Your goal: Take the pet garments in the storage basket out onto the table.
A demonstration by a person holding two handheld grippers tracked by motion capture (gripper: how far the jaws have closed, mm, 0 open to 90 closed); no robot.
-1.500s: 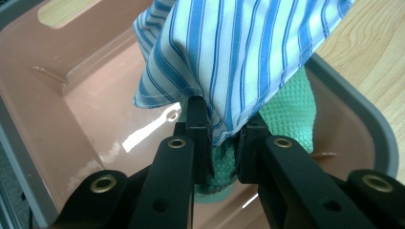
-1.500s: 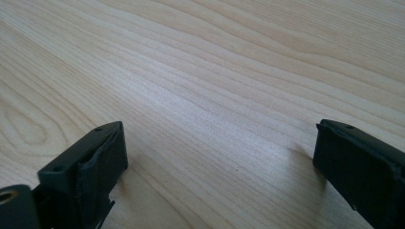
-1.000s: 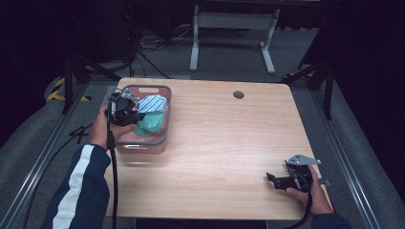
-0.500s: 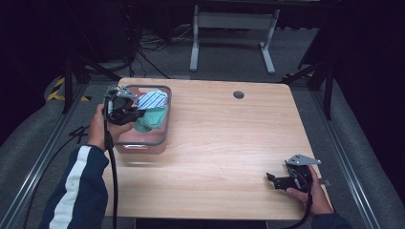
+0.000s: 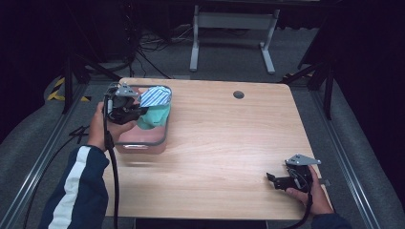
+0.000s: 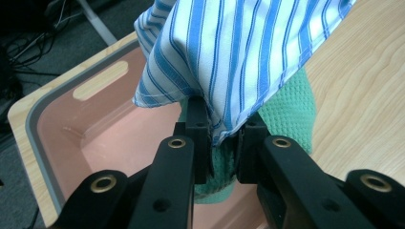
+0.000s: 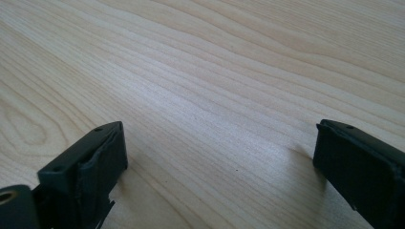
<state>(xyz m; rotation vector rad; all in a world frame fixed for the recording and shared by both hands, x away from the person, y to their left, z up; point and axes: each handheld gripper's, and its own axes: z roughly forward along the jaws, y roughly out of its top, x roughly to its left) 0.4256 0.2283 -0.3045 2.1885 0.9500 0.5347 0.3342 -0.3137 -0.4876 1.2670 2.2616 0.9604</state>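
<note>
A pink bin with a grey rim (image 5: 160, 140) (image 6: 43, 133) stands at the table's left side. Above it my left gripper (image 5: 143, 111) (image 6: 223, 143) is shut on a green knitted cloth (image 5: 154, 118) (image 6: 286, 112), lifted partly out of the bin. A blue-and-white striped cloth (image 5: 155, 97) (image 6: 239, 52) drapes over the green one and over the jaw tips. My right gripper (image 5: 273, 179) (image 7: 219, 162) rests low at the table's front right corner, open, with bare wood between its fingers.
The wooden table (image 5: 229, 138) has a round cable hole (image 5: 238, 94) near its far edge. Beyond the table stands a white metal frame (image 5: 231, 21) on dark carpet. Metal rails run along both sides of the table.
My left gripper has risen a little, drawing the green cloth and the striped cloth higher out of the bin. The right gripper has stayed put.
</note>
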